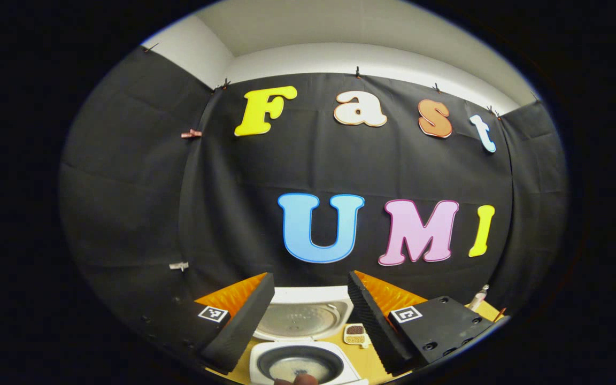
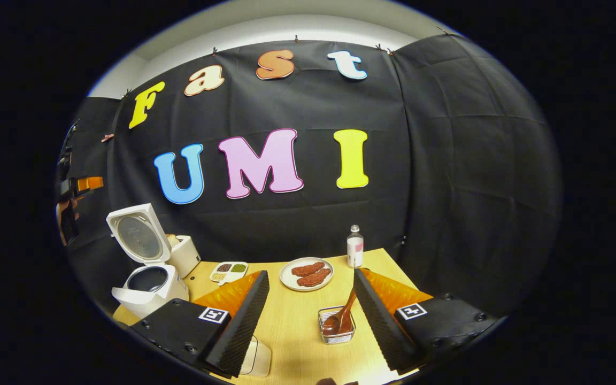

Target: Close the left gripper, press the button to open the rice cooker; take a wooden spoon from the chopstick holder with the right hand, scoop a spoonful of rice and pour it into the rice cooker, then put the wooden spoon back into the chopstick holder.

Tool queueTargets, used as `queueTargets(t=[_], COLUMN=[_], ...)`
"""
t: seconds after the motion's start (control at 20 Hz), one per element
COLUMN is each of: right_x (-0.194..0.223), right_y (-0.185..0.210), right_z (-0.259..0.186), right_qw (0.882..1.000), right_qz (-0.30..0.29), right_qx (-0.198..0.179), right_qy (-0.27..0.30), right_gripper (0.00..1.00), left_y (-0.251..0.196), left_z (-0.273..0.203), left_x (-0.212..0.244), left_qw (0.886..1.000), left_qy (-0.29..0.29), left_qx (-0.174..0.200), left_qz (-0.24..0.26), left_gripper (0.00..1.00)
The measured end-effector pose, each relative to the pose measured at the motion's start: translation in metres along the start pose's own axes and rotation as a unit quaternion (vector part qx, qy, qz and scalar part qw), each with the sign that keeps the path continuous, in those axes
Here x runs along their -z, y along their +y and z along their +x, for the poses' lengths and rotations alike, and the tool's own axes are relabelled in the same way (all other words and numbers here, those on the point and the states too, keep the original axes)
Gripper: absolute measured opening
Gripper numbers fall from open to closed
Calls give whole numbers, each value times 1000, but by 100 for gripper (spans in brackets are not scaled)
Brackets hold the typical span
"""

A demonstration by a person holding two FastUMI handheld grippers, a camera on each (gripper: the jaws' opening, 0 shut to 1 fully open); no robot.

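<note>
Two grippers hang above a pale wooden table [image 2: 297, 326] that is backed by black cloth walls, with a strip of white wall and ceiling above the cloth. The white rice cooker [image 2: 150, 286] stands at the table's left end in the right gripper view, its lid [image 2: 138, 235] swung up and the dark inner pot bare; a cream box sits just behind it. Just right of the cooker lies a small divided dish [image 2: 228, 271] of grains, and further right a white plate [image 2: 306, 274] with two brown pieces. Well right of the cooker, a small bottle [image 2: 355, 247] stands near the table's back edge. Nearer the camera, the wire chopstick holder [image 2: 337, 324] holds the wooden spoon [image 2: 341, 316], leaning with its handle up to the right.

The right gripper [image 2: 310, 315] has its fingers spread wide with nothing between them, and the holder lies just ahead of the gap. The left gripper [image 1: 308, 321] is likewise spread and empty, directly over the open cooker, whose lid and pot show between its fingers.
</note>
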State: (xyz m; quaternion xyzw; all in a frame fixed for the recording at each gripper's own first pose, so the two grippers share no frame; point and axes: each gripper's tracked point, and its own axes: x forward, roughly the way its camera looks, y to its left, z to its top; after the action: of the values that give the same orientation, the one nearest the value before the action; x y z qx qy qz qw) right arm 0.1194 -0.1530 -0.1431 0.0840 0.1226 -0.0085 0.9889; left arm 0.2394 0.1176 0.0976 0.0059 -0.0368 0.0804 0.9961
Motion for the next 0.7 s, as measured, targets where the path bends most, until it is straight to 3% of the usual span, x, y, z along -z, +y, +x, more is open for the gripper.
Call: queueTargets(t=[0.15, 0.4, 0.7], right_x=[-2, -5, 10], right_y=[-1, -3, 0], right_z=[-6, -18, -33], right_qw=[1000, 998, 994], right_qz=[-24, -36, -61], right_qx=[19, 57, 88], right_qy=[-4, -10, 6], right_gripper=[98, 98, 98], left_y=[2, 10, 28], left_z=[42, 102, 144], left_x=[4, 49, 101], left_qw=[1000, 999, 996], left_qy=[-4, 37, 87], left_qx=[1, -1, -23], left_qz=[18, -5, -8], left_gripper=[95, 95, 94])
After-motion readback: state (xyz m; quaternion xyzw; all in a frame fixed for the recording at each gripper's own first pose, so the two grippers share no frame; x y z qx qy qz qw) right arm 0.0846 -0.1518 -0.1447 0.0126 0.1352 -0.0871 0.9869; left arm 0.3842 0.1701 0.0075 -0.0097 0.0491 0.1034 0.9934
